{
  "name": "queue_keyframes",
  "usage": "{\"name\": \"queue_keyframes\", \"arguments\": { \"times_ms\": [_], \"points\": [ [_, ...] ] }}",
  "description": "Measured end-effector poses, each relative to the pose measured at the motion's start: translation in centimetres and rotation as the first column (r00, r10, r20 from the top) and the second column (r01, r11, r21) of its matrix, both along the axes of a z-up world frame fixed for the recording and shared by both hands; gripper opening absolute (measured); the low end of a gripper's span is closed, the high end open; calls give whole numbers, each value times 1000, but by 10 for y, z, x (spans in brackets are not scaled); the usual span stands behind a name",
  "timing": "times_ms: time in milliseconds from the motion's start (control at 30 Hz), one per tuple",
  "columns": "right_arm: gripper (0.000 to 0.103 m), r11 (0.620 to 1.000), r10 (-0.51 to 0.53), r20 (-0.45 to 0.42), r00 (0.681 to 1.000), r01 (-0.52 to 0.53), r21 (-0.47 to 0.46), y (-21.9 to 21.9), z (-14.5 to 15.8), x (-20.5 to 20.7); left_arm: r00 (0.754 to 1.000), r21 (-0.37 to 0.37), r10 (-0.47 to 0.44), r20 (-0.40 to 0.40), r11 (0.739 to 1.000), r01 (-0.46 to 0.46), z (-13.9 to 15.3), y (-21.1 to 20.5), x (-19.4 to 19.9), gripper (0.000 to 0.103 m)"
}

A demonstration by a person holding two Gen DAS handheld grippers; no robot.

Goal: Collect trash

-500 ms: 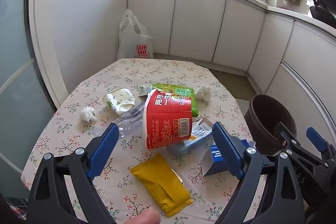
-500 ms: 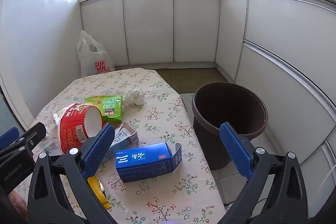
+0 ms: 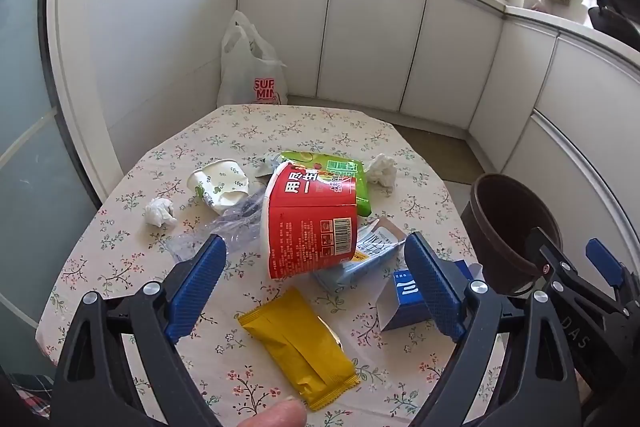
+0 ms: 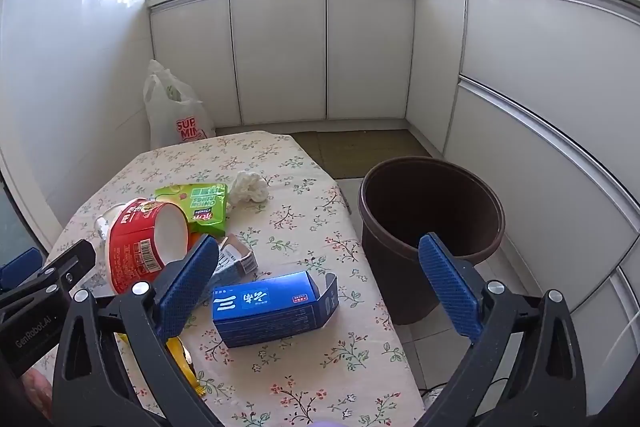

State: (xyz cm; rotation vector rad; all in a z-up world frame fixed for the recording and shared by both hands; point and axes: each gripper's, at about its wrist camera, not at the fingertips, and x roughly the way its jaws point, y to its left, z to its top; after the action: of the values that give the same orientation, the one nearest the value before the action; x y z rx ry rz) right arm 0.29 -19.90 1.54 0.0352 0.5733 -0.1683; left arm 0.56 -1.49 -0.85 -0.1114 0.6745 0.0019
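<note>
Nothing has been picked up yet, so the step in hand looks like the approach to a 1st piece; the left gripper [image 3: 314, 279] hangs above the near part of the table [image 3: 132, 247] with its 2 blue pads spread wide and nothing between them; the right gripper [image 4: 320, 283] is likewise spread and empty, over the table's right side. The trash lies in a loose heap on the floral cloth: a red noodle cup [image 3: 310, 223] on its side, a green snack bag [image 3: 340, 175] behind it, a yellow wrapper [image 3: 298, 345] nearest the left gripper, a blue carton [image 4: 272, 307] lying open-ended just below the right gripper, plus a crushed paper cup [image 3: 218, 185] and 2 tissue wads; the brown bin [image 4: 430, 223] stands on the floor just beside the table's right edge. The next move probably calls for lowering 1 gripper around a piece, likely the carton, closing across its narrow faces, then carrying it over the bin's rim.
</note>
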Motion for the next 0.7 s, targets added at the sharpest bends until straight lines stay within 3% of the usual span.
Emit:
{"name": "queue_keyframes", "arguments": {
  "times_ms": [700],
  "points": [
    [96,1000,-2,4,1000,2,-2,-1,4,-2,1000,-1,-8,4,1000,8,3,1,-2,89]
  ]
}}
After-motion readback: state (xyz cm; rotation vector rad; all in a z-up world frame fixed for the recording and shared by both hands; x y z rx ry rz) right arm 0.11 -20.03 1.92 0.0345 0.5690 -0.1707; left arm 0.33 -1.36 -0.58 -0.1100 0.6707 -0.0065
